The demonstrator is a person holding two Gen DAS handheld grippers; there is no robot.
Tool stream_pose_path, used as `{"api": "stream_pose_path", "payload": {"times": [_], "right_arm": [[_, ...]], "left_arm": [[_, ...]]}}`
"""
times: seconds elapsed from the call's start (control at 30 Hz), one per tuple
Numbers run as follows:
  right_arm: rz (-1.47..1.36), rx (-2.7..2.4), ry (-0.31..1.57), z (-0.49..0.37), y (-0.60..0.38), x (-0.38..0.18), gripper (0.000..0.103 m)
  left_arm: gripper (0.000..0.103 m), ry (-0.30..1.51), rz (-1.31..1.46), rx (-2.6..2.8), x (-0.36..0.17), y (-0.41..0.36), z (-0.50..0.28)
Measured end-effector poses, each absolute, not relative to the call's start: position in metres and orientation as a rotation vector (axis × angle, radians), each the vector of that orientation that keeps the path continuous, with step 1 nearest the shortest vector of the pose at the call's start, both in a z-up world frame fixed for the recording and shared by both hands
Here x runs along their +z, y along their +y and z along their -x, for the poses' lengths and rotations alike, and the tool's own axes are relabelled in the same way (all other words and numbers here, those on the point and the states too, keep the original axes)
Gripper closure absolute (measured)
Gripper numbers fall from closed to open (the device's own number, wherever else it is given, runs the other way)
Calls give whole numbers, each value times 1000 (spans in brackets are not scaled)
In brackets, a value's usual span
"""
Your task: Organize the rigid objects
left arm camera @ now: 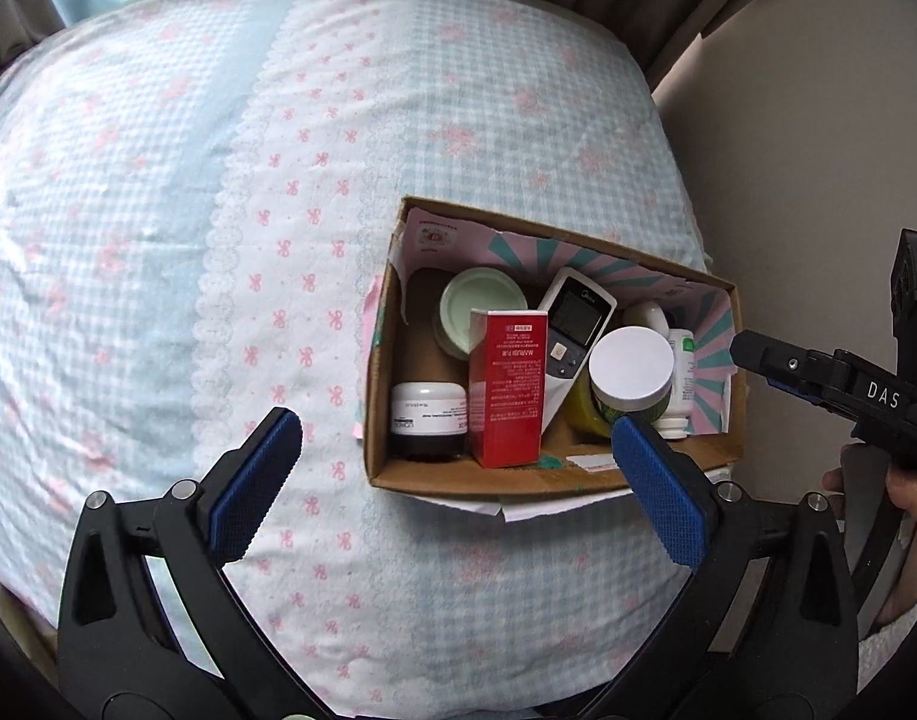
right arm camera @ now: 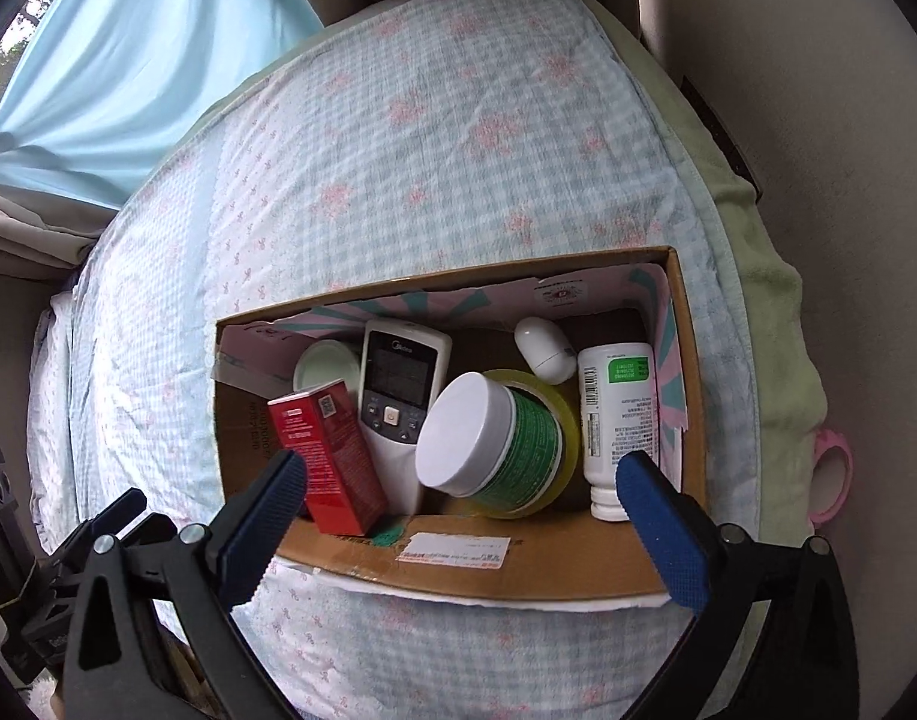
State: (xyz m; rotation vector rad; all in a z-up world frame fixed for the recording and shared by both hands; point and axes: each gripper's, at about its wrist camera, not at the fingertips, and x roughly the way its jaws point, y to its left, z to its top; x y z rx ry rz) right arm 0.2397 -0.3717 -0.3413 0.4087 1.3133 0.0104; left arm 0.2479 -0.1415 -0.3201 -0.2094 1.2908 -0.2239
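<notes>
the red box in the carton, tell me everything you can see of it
The red box is a tall, narrow cardboard carton, glossy red with white print and a small code square near its top. It looks closed and undamaged. It stands tilted inside the cardboard box, against the near wall, its top toward the pale green lid. The white remote leans right beside it, and in the left wrist view a black jar with a white lid sits at its other side. No fingers touch it.

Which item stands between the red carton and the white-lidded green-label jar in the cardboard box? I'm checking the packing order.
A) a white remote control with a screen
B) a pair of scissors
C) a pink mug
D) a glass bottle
A: the white remote control with a screen leans between the red carton and the white-lidded green-label jar inside the cardboard box.
</notes>
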Motion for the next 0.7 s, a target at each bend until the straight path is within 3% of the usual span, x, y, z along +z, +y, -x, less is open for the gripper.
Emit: {"api": "stream_pose_path", "payload": {"times": [0.4,0.7], "right_arm": [[-302,-4,1125,-186,-270,-216,0],[-154,-1,826,-143,-170,-113,0]], "left_arm": [[0,1047,144,-247,-180,-44,-211],[0,779,65,-141,-80,37,-160]]}}
